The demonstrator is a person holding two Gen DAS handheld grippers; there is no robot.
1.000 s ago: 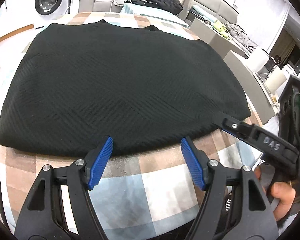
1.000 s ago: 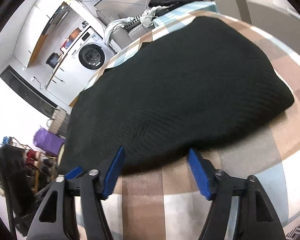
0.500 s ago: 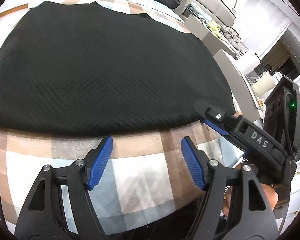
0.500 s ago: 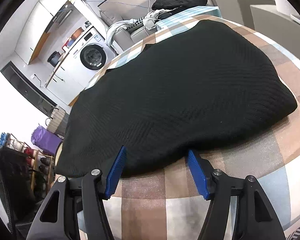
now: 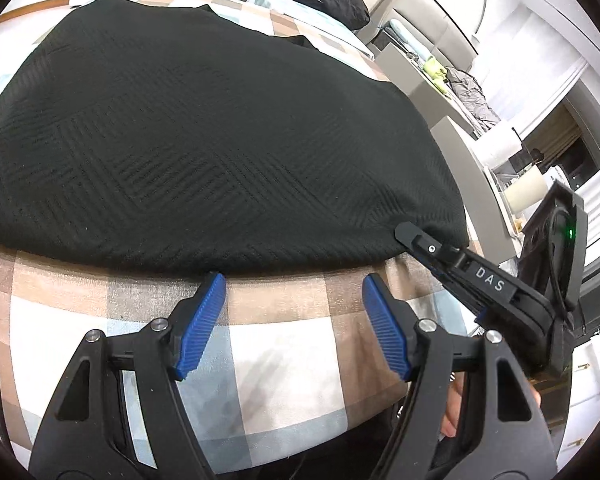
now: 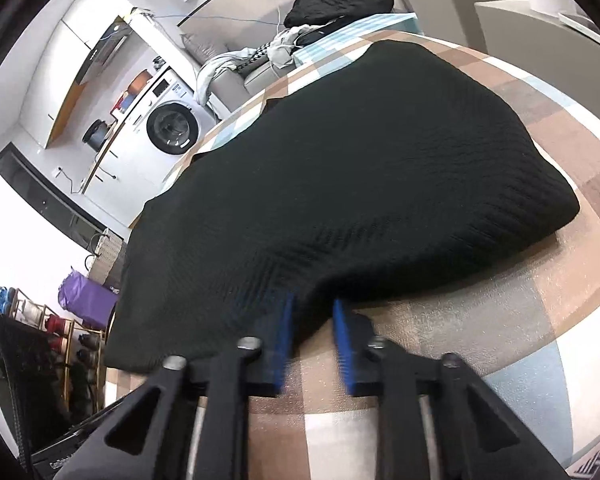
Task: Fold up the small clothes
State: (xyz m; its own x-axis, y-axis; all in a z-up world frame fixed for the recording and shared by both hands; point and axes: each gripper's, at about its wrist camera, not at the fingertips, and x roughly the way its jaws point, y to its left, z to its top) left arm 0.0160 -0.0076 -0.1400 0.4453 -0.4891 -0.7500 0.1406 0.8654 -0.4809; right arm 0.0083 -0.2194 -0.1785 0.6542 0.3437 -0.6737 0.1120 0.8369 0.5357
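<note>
Since the earlier pictures, the right gripper [image 6: 311, 334] has narrowed its jaws from wide apart to a small gap, and the near hem of the black knitted garment with a zigzag weave [image 6: 360, 184] now rises between its blue ribbed pads [image 6: 281, 344]. The pads are blurred, so I cannot tell if they already press the cloth or are just about to. The left gripper [image 5: 294, 322] has come closer to the same hem; its jaws stand wide apart, the left fingertip just at the garment's edge, and it holds nothing.

In the left wrist view the right gripper [image 5: 418, 240] lies at the near right corner of the garment [image 5: 204, 140]. The garment itself is spread flat on the table covered by a brown, white and pale blue checked cloth [image 5: 284, 356], and it covers most of the cloth beyond the grippers.

My judgement is that the step in hand is taking the near hem for a first fold. The next move asks the left gripper to go a little forward under the hem and pinch it. Then both should lift together, at equal height, and carry the hem toward the garment's far edge.
</note>
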